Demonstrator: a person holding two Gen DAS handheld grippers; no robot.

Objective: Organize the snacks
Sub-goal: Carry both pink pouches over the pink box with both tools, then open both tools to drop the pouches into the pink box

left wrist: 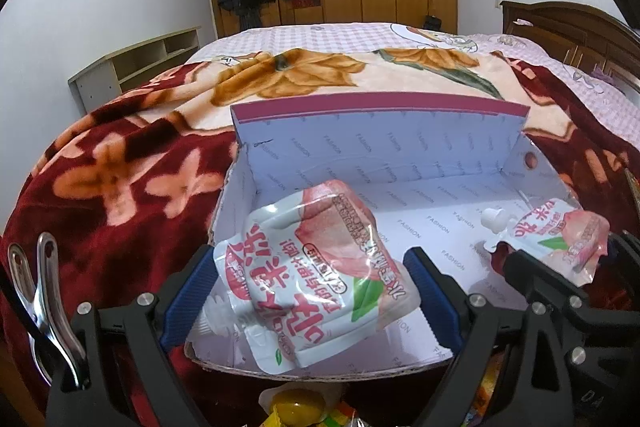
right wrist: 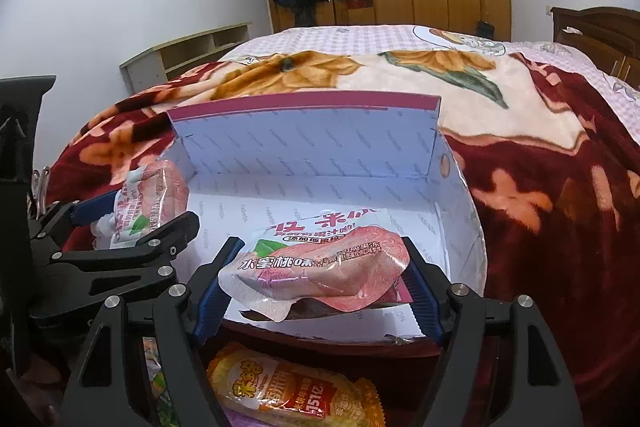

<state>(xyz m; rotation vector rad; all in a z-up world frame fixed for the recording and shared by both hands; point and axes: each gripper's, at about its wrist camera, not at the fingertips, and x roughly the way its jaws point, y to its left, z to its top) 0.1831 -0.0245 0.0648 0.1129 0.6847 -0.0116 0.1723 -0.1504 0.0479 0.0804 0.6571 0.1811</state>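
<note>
Both grippers hang over the open cardboard box (left wrist: 360,163) that sits on the red flowered blanket (left wrist: 120,155) spread across the bed, and each carries a peach jelly pouch. The box stands with its tall far flap up and its near wall low, which reads as the obvious way in: pouches can come over the near edge and drop onto the floor of the box.

The left gripper (left wrist: 316,283) has its blue-padded fingers (left wrist: 188,291) clamped on the sides of the left pouch (left wrist: 312,275), held slanted with its white spout toward the near left and its printed face up. It hangs over the near left part of the box. The right gripper (right wrist: 316,275) has its fingers clamped on the right pouch (right wrist: 320,263) by the side edges, lying nearly flat over the near right part of the box. Holding each pouch by its edges keeps the soft belly from being squeezed, and the two hands side by side suggest the pouches are meant to lie next to each other inside, not yet released.

The box lining is printed over and over with the word FASHION. The pouches carry red Chinese writing; on the right one "水蜜桃味", peach flavour, can be read beside a peach picture. Other lettering is too warped to make out.

Just near of the box, below the right gripper, an orange snack bag (right wrist: 288,391) waits on the bed, marked with "151亿".
</note>
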